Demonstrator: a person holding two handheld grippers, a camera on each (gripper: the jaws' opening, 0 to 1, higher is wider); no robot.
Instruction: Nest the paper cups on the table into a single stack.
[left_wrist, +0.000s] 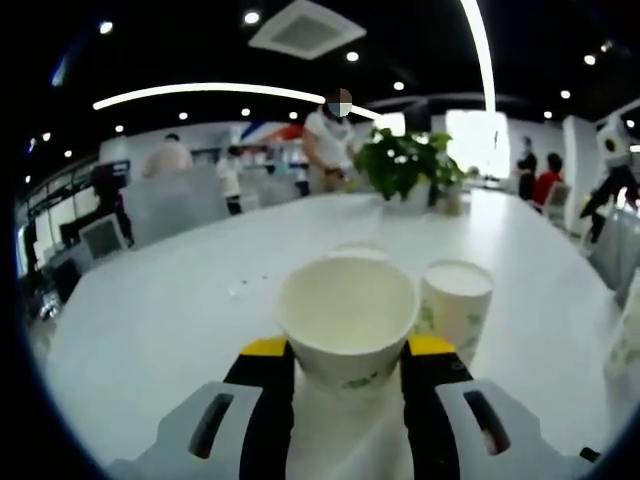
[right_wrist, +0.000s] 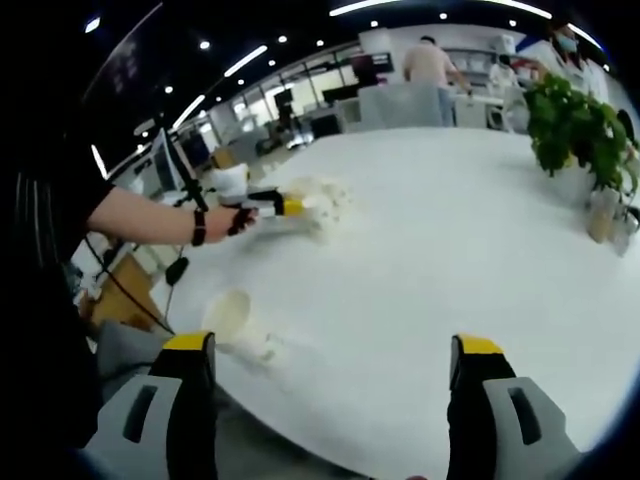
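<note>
My left gripper (left_wrist: 347, 352) is shut on a white paper cup (left_wrist: 347, 318) with a green print, held upright between the yellow-tipped jaws. A second upright cup (left_wrist: 457, 303) stands just to its right, and another cup's rim (left_wrist: 358, 250) peeks out behind. In the right gripper view, a cup lying on its side (right_wrist: 236, 322) rests near the table edge, left of centre. My right gripper (right_wrist: 333, 352) is wide open above the table with nothing in it. Farther off, the left gripper (right_wrist: 297, 207), held by a person's hand, sits at a blurred cluster of cups (right_wrist: 327, 203).
A potted plant (left_wrist: 405, 165) (right_wrist: 575, 125) stands on the far part of the long white table (left_wrist: 180, 320) (right_wrist: 440, 250). Several people and chairs are beyond it. The table edge (right_wrist: 300, 425) runs close below my right gripper.
</note>
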